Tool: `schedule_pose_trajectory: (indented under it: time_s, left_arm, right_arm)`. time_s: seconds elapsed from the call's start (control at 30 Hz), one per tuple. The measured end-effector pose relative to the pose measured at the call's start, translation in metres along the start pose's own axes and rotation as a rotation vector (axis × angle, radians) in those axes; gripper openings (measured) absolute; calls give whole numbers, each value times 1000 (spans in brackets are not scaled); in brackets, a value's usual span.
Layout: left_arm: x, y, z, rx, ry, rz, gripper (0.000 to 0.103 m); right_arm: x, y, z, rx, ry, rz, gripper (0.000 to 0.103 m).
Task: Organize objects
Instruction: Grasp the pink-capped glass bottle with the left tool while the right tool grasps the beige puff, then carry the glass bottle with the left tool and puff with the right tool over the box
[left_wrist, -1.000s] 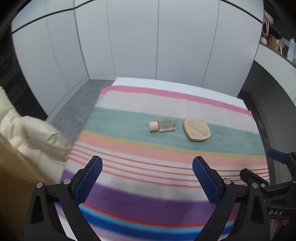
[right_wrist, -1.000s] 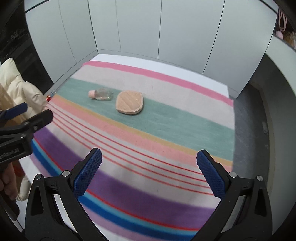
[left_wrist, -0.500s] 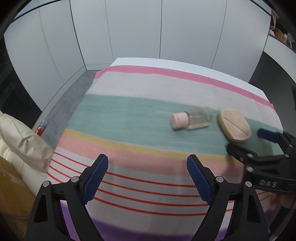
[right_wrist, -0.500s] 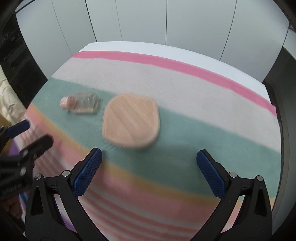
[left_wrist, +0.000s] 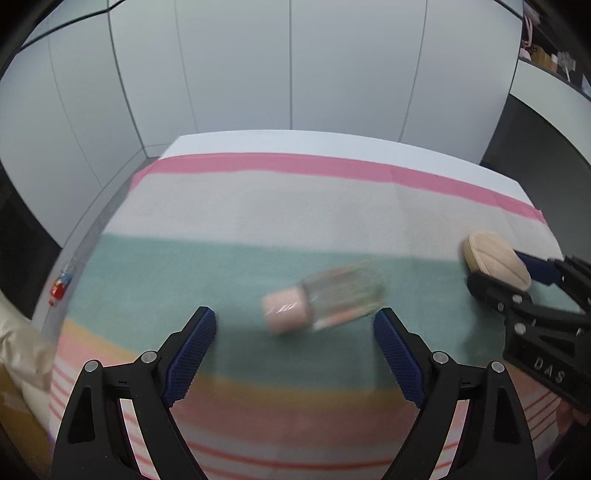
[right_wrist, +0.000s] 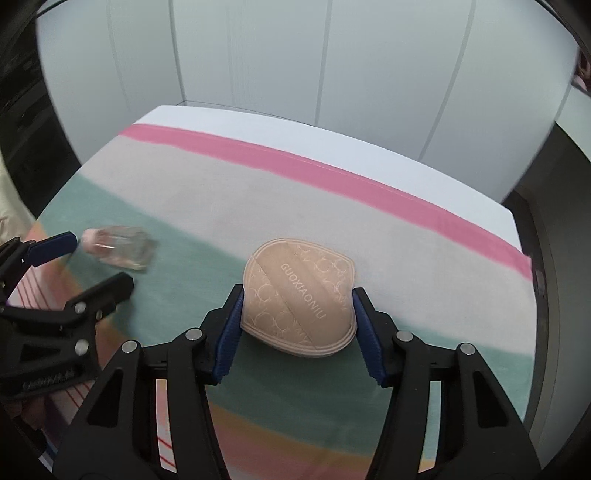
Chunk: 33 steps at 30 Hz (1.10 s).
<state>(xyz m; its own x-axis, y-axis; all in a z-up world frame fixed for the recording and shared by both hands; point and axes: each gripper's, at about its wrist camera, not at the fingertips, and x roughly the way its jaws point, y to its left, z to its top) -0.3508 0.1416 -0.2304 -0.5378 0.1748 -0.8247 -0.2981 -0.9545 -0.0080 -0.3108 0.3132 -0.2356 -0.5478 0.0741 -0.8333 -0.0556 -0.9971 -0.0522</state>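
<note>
The right gripper (right_wrist: 297, 325) is closing, its fingers (right_wrist: 231, 328) flanking a beige pad (right_wrist: 299, 295) at twelve o'clock and seemingly touching its sides. The pad lies on the green band of a striped cloth (right_wrist: 406, 229). The left gripper (left_wrist: 294, 354) stands wide, nothing between its fingers (left_wrist: 190, 354); a blurred bottle (left_wrist: 325, 301) lies on its side just beyond, pink cap toward nine o'clock.

A striped blanket (left_wrist: 258, 206) covers the middle of the frame, with pink, beige, green and orange bands. White wall panels (left_wrist: 240, 66) fill the top. A cream padded jacket (left_wrist: 26, 354) sits at lower left, a shelf (left_wrist: 546, 55) upper right.
</note>
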Motion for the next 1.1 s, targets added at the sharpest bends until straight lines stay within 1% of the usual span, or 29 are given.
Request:
schedule_pose_trajectory:
  time_s: [0.07, 0.17, 0.23, 0.27, 0.3, 0.4, 0.43, 0.5, 0.63, 0.8, 0.93, 0.97, 1.1]
  left_arm:
    - [3, -7, 6, -11, 4, -14, 89]
    - [7, -14, 11, -32, 17, 19, 89]
    - [8, -13, 14, -49, 16, 38, 86]
    - [7, -13, 14, -57, 7, 48, 70]
    - [4, -13, 16, -59, 2, 49, 65]
    - [2, -12, 17, -85, 27, 29, 64]
    - [-3, -12, 16, -87, 29, 34, 64]
    - [-17, -17, 15, -80, 22, 46, 64]
    - [-42, -24, 14, -78, 12, 42, 64]
    - [-79, -28, 17, -84, -6, 39, 64]
    - [-114, -26, 11, -89, -20, 35, 64]
    - [-121, -26, 9, -90, -23, 35, 64]
    - [-154, -28, 3, -74, -38, 32, 64]
  right_arm:
    - [-1, -9, -2, 19, 3, -9, 59]
    - [-2, -14, -5, 29, 7, -8, 59]
    - [-4, -13, -5, 15, 10, -16, 59]
    - [-2, -15, -5, 15, 12, -17, 59]
    - [-3, -15, -5, 16, 15, -17, 59]
    - [-10, -15, -9, 21, 18, -9, 58]
    - [-13, -14, -10, 24, 17, -1, 58]
    - [-18, -14, -12, 25, 21, 1, 57]
    - [-36, -13, -13, 37, 33, 18, 56]
    - [-64, -15, -14, 76, 41, 42, 56]
    - [-98, -22, -19, 111, 43, 58, 56]
    - [-100, -19, -15, 113, 42, 60, 56]
    - [-134, -20, -16, 132, 35, 71, 56]
